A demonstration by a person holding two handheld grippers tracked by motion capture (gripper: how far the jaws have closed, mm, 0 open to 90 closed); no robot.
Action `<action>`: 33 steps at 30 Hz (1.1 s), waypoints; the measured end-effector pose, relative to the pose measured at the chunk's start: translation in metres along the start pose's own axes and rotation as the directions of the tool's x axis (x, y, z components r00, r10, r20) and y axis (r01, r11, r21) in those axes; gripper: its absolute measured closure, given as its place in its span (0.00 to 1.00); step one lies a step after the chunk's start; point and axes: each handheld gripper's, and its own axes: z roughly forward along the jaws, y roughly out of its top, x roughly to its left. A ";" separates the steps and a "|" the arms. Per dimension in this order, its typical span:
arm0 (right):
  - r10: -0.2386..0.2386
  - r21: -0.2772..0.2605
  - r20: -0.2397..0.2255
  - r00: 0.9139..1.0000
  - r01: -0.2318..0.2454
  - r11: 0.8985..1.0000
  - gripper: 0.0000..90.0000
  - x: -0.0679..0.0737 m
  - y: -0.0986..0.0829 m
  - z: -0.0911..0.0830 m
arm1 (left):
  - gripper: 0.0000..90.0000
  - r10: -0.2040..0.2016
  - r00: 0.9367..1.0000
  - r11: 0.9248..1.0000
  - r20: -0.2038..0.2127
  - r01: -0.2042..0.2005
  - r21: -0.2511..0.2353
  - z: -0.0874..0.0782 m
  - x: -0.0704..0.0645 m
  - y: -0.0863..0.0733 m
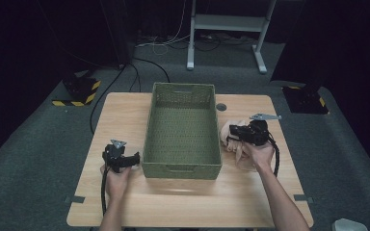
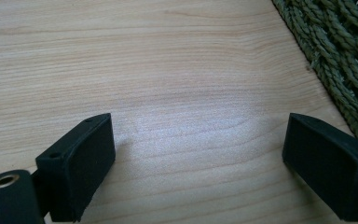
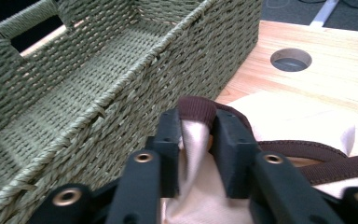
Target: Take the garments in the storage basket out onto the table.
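Note:
A green woven basket (image 1: 181, 166) stands empty in the middle of the wooden table (image 1: 125, 110). To its right lies a cream cloth with dark brown trim (image 1: 231, 132). My right gripper (image 1: 236, 139) is shut on a fold of that cloth (image 3: 193, 140) beside the basket's right wall (image 3: 135, 93). My left gripper (image 1: 132, 161) rests left of the basket, open over bare wood, its jaws wide apart (image 2: 198, 158) with nothing between them. The basket's edge (image 2: 335, 56) shows at the right of the left gripper view.
A round cable hole (image 1: 221, 107) sits in the table behind the cloth. Beyond the table are a white desk frame (image 1: 226, 29), floor cables and yellow-black striped stand bases (image 1: 79, 91). Bare wood lies left of the basket and along the near edge.

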 end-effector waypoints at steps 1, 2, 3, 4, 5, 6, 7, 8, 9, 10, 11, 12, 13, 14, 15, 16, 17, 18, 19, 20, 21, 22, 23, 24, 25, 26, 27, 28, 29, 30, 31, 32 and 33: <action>-0.008 0.003 0.010 1.000 0.008 1.000 0.70 0.001 0.000 0.001 | 0.10 0.000 1.000 1.000 0.000 0.000 0.000 0.000 0.000 0.000; -0.016 0.005 0.025 1.000 0.016 1.000 0.65 0.002 0.000 0.001 | 0.10 0.000 1.000 1.000 0.000 0.000 0.000 0.000 0.000 0.000; -0.021 0.004 0.039 0.999 0.020 1.000 0.62 0.003 0.000 0.001 | 0.10 0.000 1.000 1.000 0.000 0.000 0.000 0.000 0.000 0.000; -0.025 0.004 0.048 0.999 0.025 1.000 0.58 0.004 0.000 0.001 | 0.10 0.000 1.000 1.000 0.000 0.000 0.000 0.000 0.000 0.000; -0.027 0.006 0.050 0.998 0.027 1.000 0.55 0.005 0.000 0.001 | 0.10 0.000 1.000 1.000 0.000 0.000 0.000 0.000 0.000 0.000; -0.030 0.008 0.053 0.998 0.030 1.000 0.51 0.005 0.001 0.001 | 0.10 0.000 1.000 1.000 0.000 0.000 0.000 0.000 0.000 0.000; -0.035 0.012 0.059 0.998 0.034 0.999 0.48 0.006 0.001 0.001 | 0.10 0.001 1.000 1.000 0.000 -0.001 0.001 0.000 0.000 0.000; -0.040 0.013 0.068 0.997 0.039 0.999 0.45 0.006 0.001 0.001 | 0.10 0.000 1.000 1.000 0.000 0.000 0.000 0.000 0.000 0.000; -0.044 0.013 0.075 0.996 0.043 0.999 0.43 0.007 0.001 0.001 | 0.10 0.000 1.000 1.000 0.000 0.000 0.000 0.000 0.000 0.000; -0.047 0.012 0.081 0.996 0.046 0.999 0.40 0.007 0.002 0.001 | 0.10 0.000 1.000 1.000 0.000 0.000 0.000 0.000 0.000 0.000; -0.049 0.012 0.088 0.995 0.049 0.999 0.38 0.008 0.002 0.001 | 0.10 0.000 1.000 1.000 0.000 0.000 0.000 0.000 0.000 0.000; -0.050 0.010 0.093 0.994 0.049 0.999 0.37 0.008 0.002 0.000 | 0.10 0.000 1.000 1.000 0.000 0.000 0.000 0.000 0.000 0.000; -0.052 0.008 0.097 0.994 0.051 0.999 0.35 0.008 0.002 0.000 | 0.10 0.000 1.000 1.000 0.000 0.000 0.000 0.000 0.000 0.000; -0.054 0.006 0.098 0.994 0.053 0.999 0.35 0.008 0.002 -0.001 | 0.10 0.000 1.000 1.000 0.000 0.000 0.000 0.000 0.000 0.000; -0.056 0.003 0.100 0.993 0.056 0.998 0.33 0.008 0.002 -0.001 | 0.10 0.000 1.000 1.000 0.000 0.000 0.000 0.000 0.000 0.000; -0.058 0.000 0.101 0.993 0.058 0.998 0.33 0.009 0.003 -0.002 | 0.10 0.000 1.000 1.000 0.000 0.000 0.000 0.000 0.000 0.000; -0.058 -0.003 0.101 0.993 0.059 0.998 0.32 0.009 0.003 -0.002 | 0.10 0.000 1.000 1.000 0.000 0.000 0.000 0.000 0.000 0.000; -0.058 -0.006 0.100 0.993 0.059 0.998 0.32 0.009 0.003 -0.003 | 0.10 0.000 1.000 1.000 0.000 0.000 0.000 0.000 0.000 0.000; -0.056 -0.012 0.097 0.994 0.058 0.998 0.31 0.009 0.003 -0.004 | 0.10 0.000 1.000 1.000 0.000 0.000 0.000 0.000 0.000 0.000; -0.055 -0.015 0.094 0.994 0.056 0.998 0.31 0.008 0.004 -0.004 | 0.10 0.000 1.000 1.000 0.000 0.000 0.000 0.000 0.000 0.000; -0.053 -0.019 0.089 0.995 0.055 0.998 0.31 0.008 0.004 -0.005 | 0.10 0.000 1.000 1.000 0.000 0.000 0.000 0.000 0.000 0.000; -0.051 -0.024 0.084 0.995 0.053 0.998 0.30 0.008 0.004 -0.006 | 0.10 0.000 1.000 1.000 0.000 0.000 0.000 0.000 0.000 0.000; -0.050 -0.030 0.080 0.996 0.052 0.998 0.30 0.008 0.004 -0.007 | 0.10 0.000 1.000 1.000 0.000 0.000 0.000 0.000 0.000 0.000; -0.050 -0.035 0.076 0.996 0.053 0.998 0.30 0.008 0.005 -0.008 | 0.10 0.000 1.000 1.000 0.000 0.000 0.000 0.000 0.000 0.000; -0.050 -0.040 0.071 0.996 0.053 0.998 0.30 0.008 0.005 -0.009 | 0.10 0.000 1.000 1.000 0.000 0.000 0.000 0.000 0.000 0.000; -0.050 -0.044 0.068 0.996 0.053 0.998 0.30 0.008 0.005 -0.010 | 0.10 0.000 1.000 1.000 0.000 0.000 0.000 0.000 0.000 0.000; -0.048 -0.048 0.066 0.997 0.051 0.998 0.29 0.008 0.005 -0.011 | 0.10 0.000 1.000 1.000 0.000 0.000 0.000 0.000 0.000 0.000; -0.046 -0.052 0.063 0.997 0.049 0.997 0.29 0.008 0.006 -0.012 | 0.10 0.000 1.000 1.000 0.000 0.000 0.000 0.000 0.000 0.000; -0.045 -0.058 0.060 0.997 0.048 0.997 0.29 0.008 0.006 -0.013 | 0.10 0.001 1.000 1.000 0.000 -0.001 0.000 0.000 0.000 0.000; -0.044 -0.064 0.057 0.997 0.048 0.997 0.29 0.008 0.007 -0.014 | 0.10 0.000 1.000 1.000 0.000 0.000 0.000 0.000 0.000 0.000; -0.039 -0.068 0.055 0.998 0.043 0.997 0.29 0.008 0.007 -0.016 | 0.10 0.000 1.000 1.000 0.000 0.000 0.000 0.000 0.000 0.000; -0.037 -0.075 0.052 0.998 0.041 0.996 0.29 0.007 0.008 -0.017 | 0.10 0.000 1.000 1.000 0.000 0.000 0.000 0.000 0.000 0.000; -0.036 -0.079 0.051 0.998 0.040 0.996 0.29 0.007 0.008 -0.018 | 0.10 0.000 1.000 1.000 0.000 0.000 0.000 0.000 0.000 0.000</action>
